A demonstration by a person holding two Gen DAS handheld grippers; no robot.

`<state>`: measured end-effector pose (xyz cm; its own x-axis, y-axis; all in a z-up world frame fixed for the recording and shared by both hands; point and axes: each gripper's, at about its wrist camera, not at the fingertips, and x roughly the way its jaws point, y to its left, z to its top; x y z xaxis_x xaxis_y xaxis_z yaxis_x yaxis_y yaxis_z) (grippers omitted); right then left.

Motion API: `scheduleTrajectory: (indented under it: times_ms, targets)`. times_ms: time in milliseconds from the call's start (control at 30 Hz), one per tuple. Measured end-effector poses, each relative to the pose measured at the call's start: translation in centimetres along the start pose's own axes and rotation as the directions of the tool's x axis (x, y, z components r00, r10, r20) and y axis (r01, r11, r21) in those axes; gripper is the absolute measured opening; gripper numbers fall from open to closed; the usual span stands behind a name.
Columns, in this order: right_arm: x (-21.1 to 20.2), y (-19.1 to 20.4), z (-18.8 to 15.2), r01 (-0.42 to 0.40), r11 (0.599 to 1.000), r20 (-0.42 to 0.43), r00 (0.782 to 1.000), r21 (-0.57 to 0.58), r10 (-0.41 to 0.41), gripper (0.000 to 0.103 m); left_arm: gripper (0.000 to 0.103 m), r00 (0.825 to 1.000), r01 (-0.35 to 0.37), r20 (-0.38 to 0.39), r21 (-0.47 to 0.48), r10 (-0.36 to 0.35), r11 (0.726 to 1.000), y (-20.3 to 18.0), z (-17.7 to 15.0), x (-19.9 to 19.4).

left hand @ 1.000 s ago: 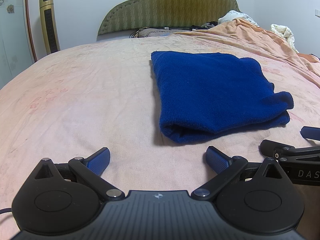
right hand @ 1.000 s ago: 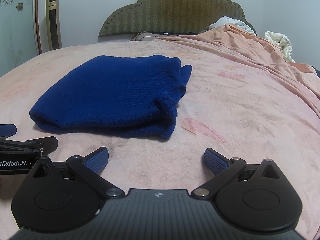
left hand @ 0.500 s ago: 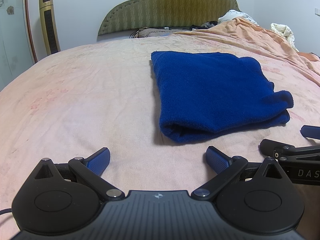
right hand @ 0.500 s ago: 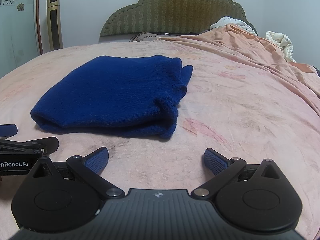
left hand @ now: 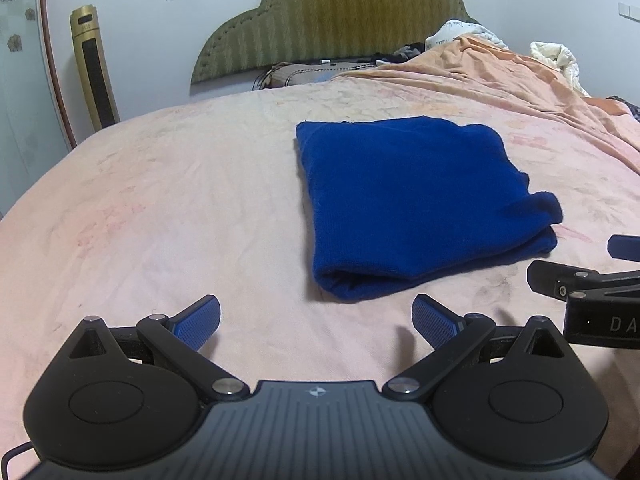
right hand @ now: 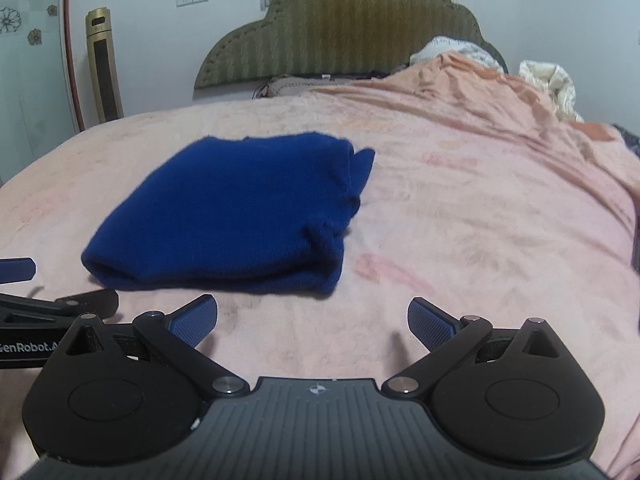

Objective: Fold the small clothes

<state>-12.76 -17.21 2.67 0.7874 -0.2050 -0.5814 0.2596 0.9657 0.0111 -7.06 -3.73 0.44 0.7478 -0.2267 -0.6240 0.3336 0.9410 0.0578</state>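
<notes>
left tongs [right hand: 16, 292]: "GenRobot.A" | right tongs [left hand: 600, 280]: "DA" | both spread

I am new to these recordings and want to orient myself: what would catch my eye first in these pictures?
First, the folded blue garment, lying flat on the pink bedspread near the middle of the bed. Next, the two open tongs in the foreground, the left tongs and right tongs, both empty, just short of its near edge. Behind stands an olive scalloped headboard.

Bare bedspread [left hand: 168, 208] around folded blue garment [left hand: 416, 196]; rumpled blanket [right hand: 500, 120] beyond.
</notes>
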Motion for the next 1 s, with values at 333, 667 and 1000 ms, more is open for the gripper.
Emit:
scheduleTrajectory:
  times_ms: [333,667,1000]
  targets:
    - [-0.6,0.6,-0.2,-0.005,0.999,-0.006,1.0,-0.038,0.005,0.103,0.103,1.0,-0.005,-0.01,-0.016,0.005,1.0,0.3,0.1,-0.3]
    - [-0.8,0.9,0.0,-0.01,0.999,0.002,1.0,-0.046,0.01,0.103,0.103,1.0,0.0,-0.021,-0.017,0.0,1.0,0.4,0.1,-0.3]
    - [-1.0,1.5,0.4,-0.02,0.998,0.006,1.0,-0.06,0.021,0.103,0.103,0.999,-0.008,-0.034,-0.031,0.007,0.999,0.7,0.2,0.0]
